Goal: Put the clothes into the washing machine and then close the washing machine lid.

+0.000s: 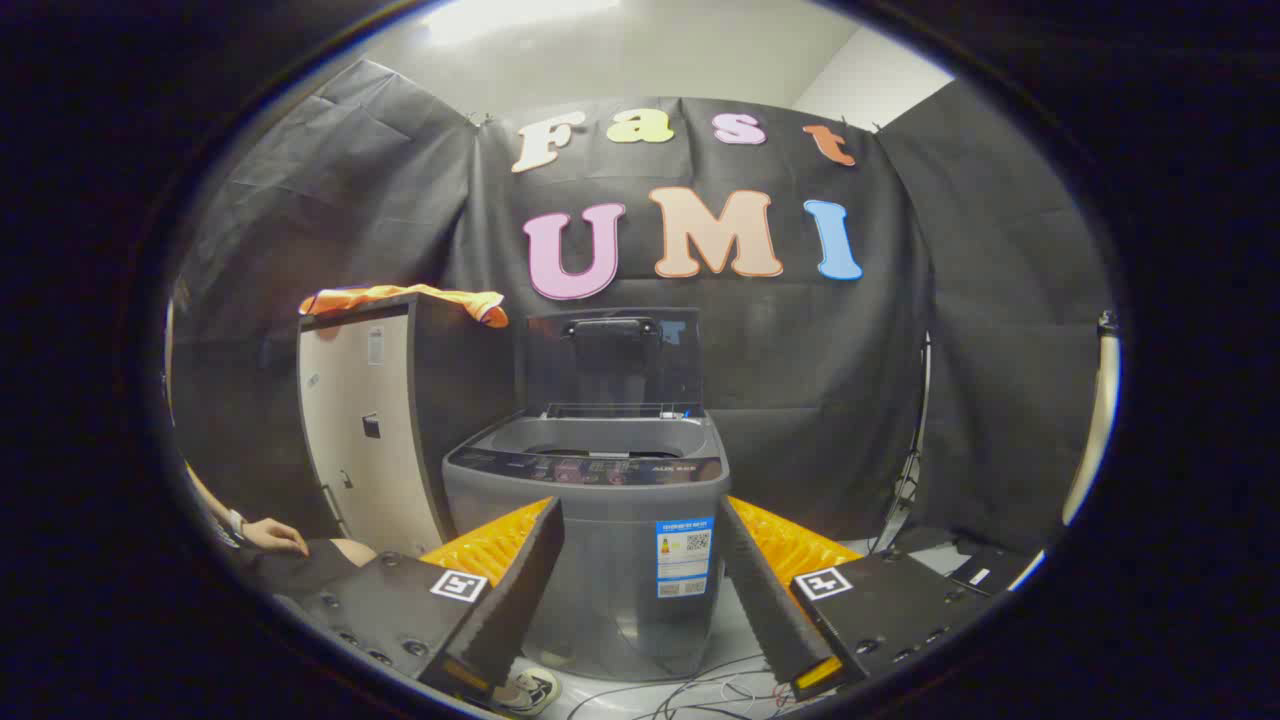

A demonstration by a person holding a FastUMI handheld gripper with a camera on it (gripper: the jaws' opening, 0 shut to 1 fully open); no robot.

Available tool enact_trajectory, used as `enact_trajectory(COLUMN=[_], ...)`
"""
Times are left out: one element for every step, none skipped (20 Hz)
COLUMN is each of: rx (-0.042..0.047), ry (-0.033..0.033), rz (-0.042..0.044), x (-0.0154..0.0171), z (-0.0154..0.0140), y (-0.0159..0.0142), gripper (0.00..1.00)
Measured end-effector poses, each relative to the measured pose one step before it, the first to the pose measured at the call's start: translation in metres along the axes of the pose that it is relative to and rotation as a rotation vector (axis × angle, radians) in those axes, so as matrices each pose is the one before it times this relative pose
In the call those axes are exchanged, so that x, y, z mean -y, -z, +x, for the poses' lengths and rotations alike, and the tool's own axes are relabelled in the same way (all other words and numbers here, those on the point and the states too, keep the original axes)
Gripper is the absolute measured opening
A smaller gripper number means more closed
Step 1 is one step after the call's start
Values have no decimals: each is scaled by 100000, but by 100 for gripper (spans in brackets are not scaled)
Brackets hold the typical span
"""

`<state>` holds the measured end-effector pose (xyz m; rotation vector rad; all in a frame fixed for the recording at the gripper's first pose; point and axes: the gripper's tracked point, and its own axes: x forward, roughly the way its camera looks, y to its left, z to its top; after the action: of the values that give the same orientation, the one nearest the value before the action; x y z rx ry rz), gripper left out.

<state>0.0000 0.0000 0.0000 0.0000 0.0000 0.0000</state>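
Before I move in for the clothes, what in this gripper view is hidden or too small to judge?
- Washing machine drum: its inside is hidden by the front rim and control panel.
- Orange clothes on the cabinet: seen edge-on, so how many pieces cannot be told.
- Lid: upright, its hinge hidden behind the tub rim.
- Gripper: jaws open, nothing between them.

Grey washing machine [600,520], orange clothes [405,297], black-and-orange tool [640,580], beige cabinet [362,430]
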Motion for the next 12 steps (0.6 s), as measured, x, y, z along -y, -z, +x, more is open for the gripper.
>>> enact_trajectory(rx=[-52,-55,15,45,75,-12,-117,-35,93,111,10,-46], ry=[-12,11,17,7,17,11,0,-5,27,97,249,1], rz=[-18,8,-7,2,22,11,-22,-1,38,34,-15,-13], x=[-29,23,14,-22,3,2,-1,22,2,8,45,-17], z=[-12,-3,17,6,-16,22,33,-24,-18,44,7,-25], y=[-45,71,-50,50,-59,30,10,51,-113,69,-28,16], gripper=[95,95,95,95,95,95,95,95,95,95,95,95])
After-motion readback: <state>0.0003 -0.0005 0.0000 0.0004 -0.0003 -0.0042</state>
